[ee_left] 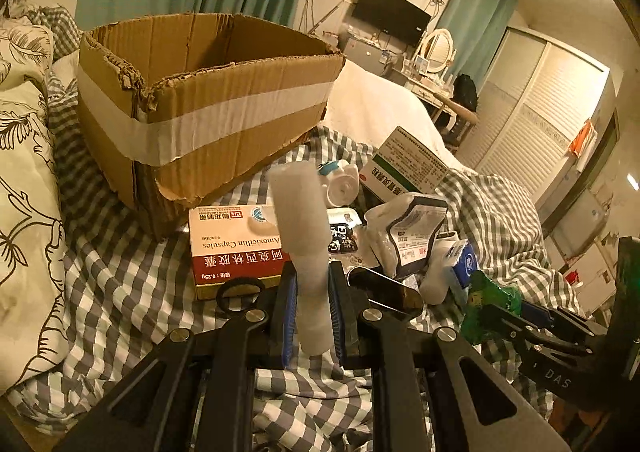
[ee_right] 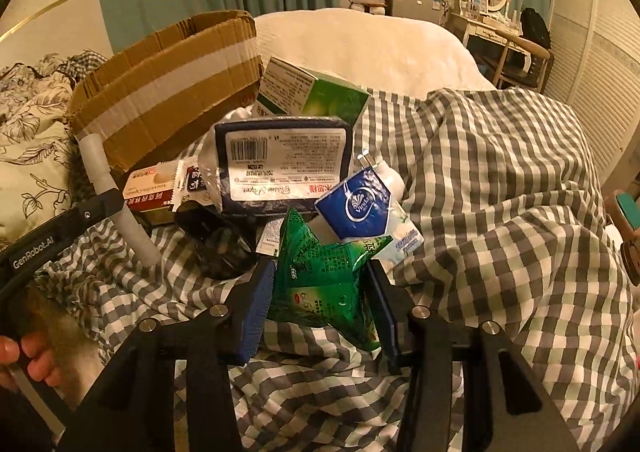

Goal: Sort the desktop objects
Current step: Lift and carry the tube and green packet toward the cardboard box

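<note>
1. While both hands hold their tools above the grey-and-white checked bedsheet [ee_right: 500, 180], we see the left gripper [ee_left: 312, 304] clamped on a soft white plastic tube [ee_left: 300, 236], its blue pads pressing the tube's lower half.
2. We see that tube standing nearly upright between the jaws, its wide flat end uppermost and clear of the sheet.
3. From the right wrist view we find the same tube [ee_right: 116, 196] leaning in front of the open brown cardboard box with a white tape band [ee_right: 168, 84].
4. We see the right gripper [ee_right: 320, 292] closed on a crumpled green foil sachet [ee_right: 324, 276], both pads touching its sides, the sachet lifted off the cloth.
5. From the left wrist view we catch that sachet [ee_left: 488, 304] low on the right, beside the pile.
6. We note the cardboard box [ee_left: 200, 100] sitting open on the sheet, beyond the clutter and to its left.
7. Just in front of it lies a red-and-white flat capsule carton [ee_left: 228, 244].
8. Near the carton we see a dark blue tissue pack with a white label [ee_right: 284, 168], a small blue pocket tissue packet [ee_right: 356, 208] and a green-and-white medicine box [ee_right: 312, 96], all heaped together.
9. A black glossy case [ee_left: 384, 288] lies just beside the left jaws.
10. At the left edge of the right wrist view we glimpse fingers [ee_right: 24, 356] gripping the left handle.
</note>
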Demonstrator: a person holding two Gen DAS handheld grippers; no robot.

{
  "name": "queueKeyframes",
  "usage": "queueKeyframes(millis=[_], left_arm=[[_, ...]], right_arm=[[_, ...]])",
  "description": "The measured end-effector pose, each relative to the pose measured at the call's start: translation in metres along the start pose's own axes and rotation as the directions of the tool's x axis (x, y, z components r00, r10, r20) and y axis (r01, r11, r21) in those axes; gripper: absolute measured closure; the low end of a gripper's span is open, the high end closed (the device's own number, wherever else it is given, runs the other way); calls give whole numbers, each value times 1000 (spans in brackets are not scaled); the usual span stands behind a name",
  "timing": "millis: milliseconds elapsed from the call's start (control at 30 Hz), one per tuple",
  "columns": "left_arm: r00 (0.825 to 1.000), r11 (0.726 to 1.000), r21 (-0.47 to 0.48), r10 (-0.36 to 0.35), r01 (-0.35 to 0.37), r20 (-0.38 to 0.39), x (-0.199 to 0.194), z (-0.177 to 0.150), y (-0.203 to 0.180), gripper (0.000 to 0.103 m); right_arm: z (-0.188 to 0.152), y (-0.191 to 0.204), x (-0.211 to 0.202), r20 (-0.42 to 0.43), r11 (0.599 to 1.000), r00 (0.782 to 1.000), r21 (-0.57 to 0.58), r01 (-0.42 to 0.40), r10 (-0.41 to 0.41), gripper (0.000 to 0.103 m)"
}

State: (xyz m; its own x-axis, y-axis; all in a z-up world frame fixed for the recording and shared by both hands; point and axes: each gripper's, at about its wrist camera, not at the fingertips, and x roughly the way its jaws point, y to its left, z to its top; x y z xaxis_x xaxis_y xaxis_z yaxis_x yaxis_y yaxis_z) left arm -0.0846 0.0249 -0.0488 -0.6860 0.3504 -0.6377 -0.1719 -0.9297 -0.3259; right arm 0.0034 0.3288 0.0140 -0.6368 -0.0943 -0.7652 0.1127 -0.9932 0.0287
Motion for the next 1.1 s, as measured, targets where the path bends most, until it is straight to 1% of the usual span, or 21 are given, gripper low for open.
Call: queueKeyframes(millis=[200,567,800,1000,1100], left_arm=[[1000,1000,13,0,0,25,-6,2,-1,88],[999,1000,1,-1,1,43,-13,11,2,88],[997,1000,26,5,-6,72,-20,23,-3,88],[995,998,64,10,-17,97,-27,38,-9,88],[994,998,63,7,-15,113,-30,46,-9,88]], right_arm=[[2,2,-9,31,1000,1000,-13,-4,5,57],[11,4,-25,82,999,996,-39,-11,15,58],[23,6,-38,121,998,992,-50,-29,35,58],[37,14,-46,147,996,988,-86,-34,46,58],[46,19,-50,158,994,986,-100,-39,55,58]])
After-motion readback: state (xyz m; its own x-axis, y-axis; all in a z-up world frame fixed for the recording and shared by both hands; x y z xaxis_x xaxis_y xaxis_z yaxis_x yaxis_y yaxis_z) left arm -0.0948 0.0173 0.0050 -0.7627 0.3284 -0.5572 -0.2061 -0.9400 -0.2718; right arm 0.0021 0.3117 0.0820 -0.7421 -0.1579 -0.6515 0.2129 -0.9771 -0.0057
